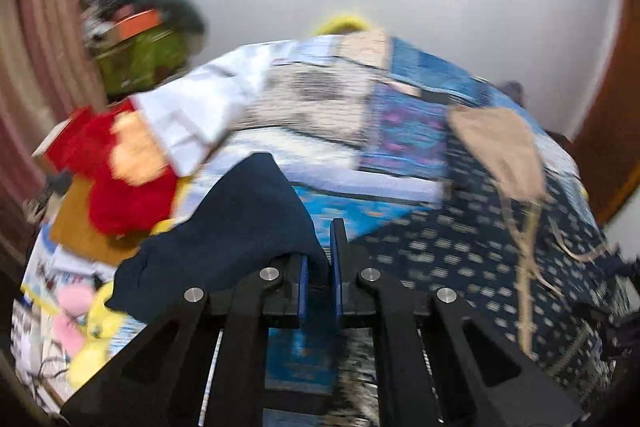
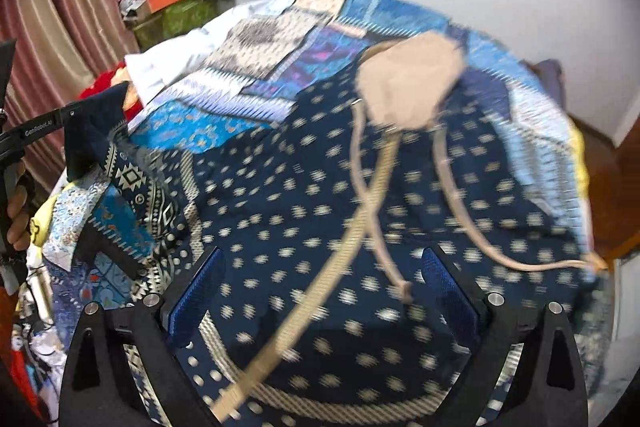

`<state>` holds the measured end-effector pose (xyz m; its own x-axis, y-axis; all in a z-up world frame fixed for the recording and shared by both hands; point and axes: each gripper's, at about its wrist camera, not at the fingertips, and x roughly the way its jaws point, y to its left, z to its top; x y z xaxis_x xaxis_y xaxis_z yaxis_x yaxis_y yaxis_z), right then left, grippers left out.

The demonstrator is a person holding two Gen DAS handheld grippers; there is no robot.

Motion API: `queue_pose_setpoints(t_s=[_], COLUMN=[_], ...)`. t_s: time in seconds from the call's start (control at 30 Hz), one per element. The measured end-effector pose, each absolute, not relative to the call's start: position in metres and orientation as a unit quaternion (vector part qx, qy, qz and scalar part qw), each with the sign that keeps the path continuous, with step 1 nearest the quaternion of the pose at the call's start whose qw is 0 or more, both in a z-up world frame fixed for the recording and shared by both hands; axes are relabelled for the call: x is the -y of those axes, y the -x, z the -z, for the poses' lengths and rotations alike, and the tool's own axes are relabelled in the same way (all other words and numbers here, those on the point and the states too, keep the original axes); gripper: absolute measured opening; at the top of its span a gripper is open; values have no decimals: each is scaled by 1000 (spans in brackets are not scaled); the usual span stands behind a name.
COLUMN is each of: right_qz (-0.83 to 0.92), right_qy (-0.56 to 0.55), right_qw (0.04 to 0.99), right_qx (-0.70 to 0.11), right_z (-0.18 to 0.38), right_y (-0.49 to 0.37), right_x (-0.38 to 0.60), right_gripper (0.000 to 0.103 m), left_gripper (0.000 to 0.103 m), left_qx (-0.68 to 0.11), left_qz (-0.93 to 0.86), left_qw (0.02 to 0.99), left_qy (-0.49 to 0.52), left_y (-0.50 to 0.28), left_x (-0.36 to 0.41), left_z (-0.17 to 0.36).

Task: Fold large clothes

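We have the navy garment [image 1: 224, 227] pinched by one corner in our left tongs [image 1: 320, 267], whose blue pads stand narrow with the dark cloth caught between them. In the right wrist view that same corner shows lifted at the far left edge, and below it the cloth turns over to a patterned border [image 2: 136, 187] of white diamonds. The rest of the garment, the navy spread with small pale dots [image 2: 320, 227], lies flat over the patchwork bedcover [image 2: 260, 67], filling the near half of the bed.

Our right tongs [image 2: 320, 291] hover just above the dotted cloth with the pads wide apart, gripping nothing.

On top of the garment, toward the far side of it, lies a beige pouch [image 2: 408, 83], and its long beige straps [image 2: 360, 227] trail back across the dots toward our right tongs. We judge these will need clearing off before any fold lies clean, or they will be wrapped inside.

The cloth looks thin, soft and limp; it will sag and drape from any single hold, so we would want a second grip on the hem along the same edge as the left corner, well apart from it, so the edge lifts straight. It seems light, though large enough to drag. The woven border [image 2: 304, 399] near our right tongs looks slightly firmer and a fair place to take hold.
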<state>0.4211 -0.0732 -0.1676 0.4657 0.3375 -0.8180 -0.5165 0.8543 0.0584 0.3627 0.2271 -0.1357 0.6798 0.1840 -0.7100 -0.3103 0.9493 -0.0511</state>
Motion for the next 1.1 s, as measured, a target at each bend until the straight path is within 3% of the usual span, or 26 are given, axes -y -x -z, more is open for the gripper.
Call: queue_pose_setpoints(t_s=[0.23, 0.47, 0.57, 0.63, 0.73, 0.8, 0.93, 1.1], right_qz=[-217, -205, -205, -204, -207, -213, -225, -238], right_qy=[115, 149, 164, 174, 177, 173, 163, 142], right_qw=[877, 890, 890, 890, 888, 884, 870, 849], right_qx=[-412, -380, -373, -368, -370, -378, -407, -450], right_z=[136, 126, 126, 129, 135, 141, 159, 182], right_y=[-395, -370, -363, -360, -362, -366, -379, -398], right_x=[110, 127, 125, 122, 115, 109, 91, 70], right_gripper=[98, 99, 101, 102, 103, 103, 103, 103], left_gripper=[9, 11, 24, 50, 77, 84, 84, 84], left_qx=[-441, -521, -537, -523, -477, -450, -439, -443], left_qz=[-69, -61, -63, -66, -90, -113, -148, -174], left_qw=[892, 849, 838, 845, 868, 878, 872, 838], left_qy=[64, 59, 75, 91, 107, 117, 160, 267], left_y=[-382, -373, -359, -344, -318, -303, -291, -289], left_x=[-153, -138, -147, -160, -188, -214, -271, -342], left_z=[180, 249, 254, 245, 218, 201, 193, 221])
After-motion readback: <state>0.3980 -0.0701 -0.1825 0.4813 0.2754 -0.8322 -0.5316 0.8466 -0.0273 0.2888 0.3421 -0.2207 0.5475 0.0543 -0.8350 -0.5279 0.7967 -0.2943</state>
